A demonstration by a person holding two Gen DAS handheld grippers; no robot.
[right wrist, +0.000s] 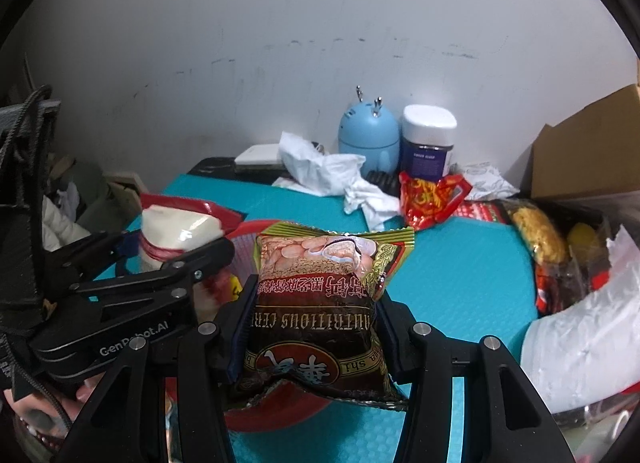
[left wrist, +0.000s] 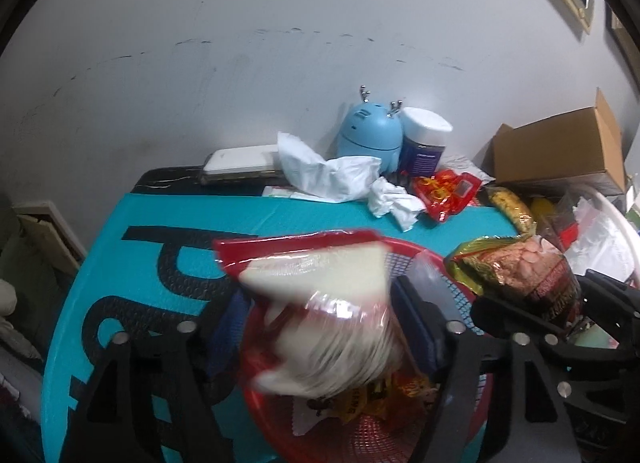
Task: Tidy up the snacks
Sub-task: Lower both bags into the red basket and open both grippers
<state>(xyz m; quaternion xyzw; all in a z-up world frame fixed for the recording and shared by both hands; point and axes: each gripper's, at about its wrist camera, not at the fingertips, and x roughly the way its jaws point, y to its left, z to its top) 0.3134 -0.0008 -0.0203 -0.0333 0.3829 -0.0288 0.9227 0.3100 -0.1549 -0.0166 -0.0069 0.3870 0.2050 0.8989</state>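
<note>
Snacks sit in both tools above a red mesh basket (left wrist: 384, 431) on a table covered by a teal mat (left wrist: 168, 223) with large black lettering. The left tool (left wrist: 320, 327) pinches a clear bag of white powder (left wrist: 320, 303) with a red top edge, its blue-padded fingers (left wrist: 412, 315) pressed against the bag's sides, the bag blurred and hanging over the basket's open mouth, where yellow and red wrappers (left wrist: 384, 395) already lie. The right tool (right wrist: 312, 327) clamps a brown cereal packet (right wrist: 316, 295), printed upside down with "NUTRITIOUS" and a picture of oat flakes, between its own blue pads, holding it just over the basket's near rim (right wrist: 272, 419). In the right wrist view the left tool (right wrist: 160, 259) hovers just beside and to the left, the powder bag (right wrist: 180, 231) standing upright in its grip. Farther back on the mat lie crumpled white tissues (right wrist: 352, 183) and a red and gold foil packet (right wrist: 432, 195). Against the grey, scuffed wall (left wrist: 280, 63) stand a pale blue egg-shaped gadget with small antlers (right wrist: 368, 135) and, touching it on the right, a dark blue jar with a white lid (right wrist: 428, 143); a flat white case (left wrist: 240, 163) rests at the table's rear edge. To the right, a cardboard box (left wrist: 560, 147) stands open behind a heap of more snack bags (right wrist: 536, 235) and white plastic.
</note>
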